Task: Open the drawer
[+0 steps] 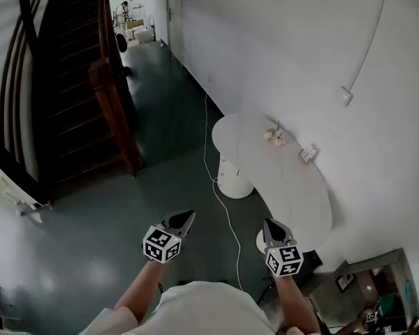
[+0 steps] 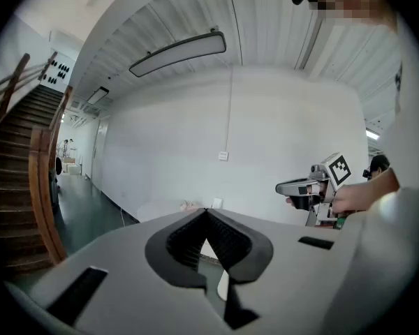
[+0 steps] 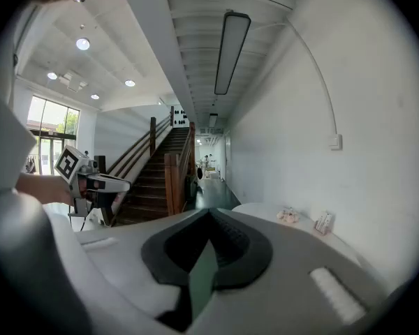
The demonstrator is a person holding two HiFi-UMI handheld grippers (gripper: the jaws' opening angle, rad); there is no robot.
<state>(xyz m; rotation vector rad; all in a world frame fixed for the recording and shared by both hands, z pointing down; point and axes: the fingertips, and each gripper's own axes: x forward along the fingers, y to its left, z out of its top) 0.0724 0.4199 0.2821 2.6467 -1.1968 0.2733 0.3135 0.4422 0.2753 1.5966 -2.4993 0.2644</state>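
I make out no drawer in any view. My left gripper (image 1: 188,216) is held out at waist height over the dark green floor, jaws shut with nothing between them; its tips (image 2: 207,211) meet in the left gripper view. My right gripper (image 1: 268,222) is level with it, close to the near end of a white oval table (image 1: 293,187). Its jaws (image 3: 209,211) also meet at the tips, empty. Each gripper shows in the other's view: the right gripper (image 2: 297,187) and the left gripper (image 3: 115,183).
The table stands along a white wall on a ribbed white base (image 1: 234,180), with a small pinkish ornament (image 1: 276,137) and a white card holder (image 1: 308,153) on top. A white cable (image 1: 215,180) runs over the floor. A wooden staircase (image 1: 77,82) rises at left. Dark clutter (image 1: 377,295) sits at lower right.
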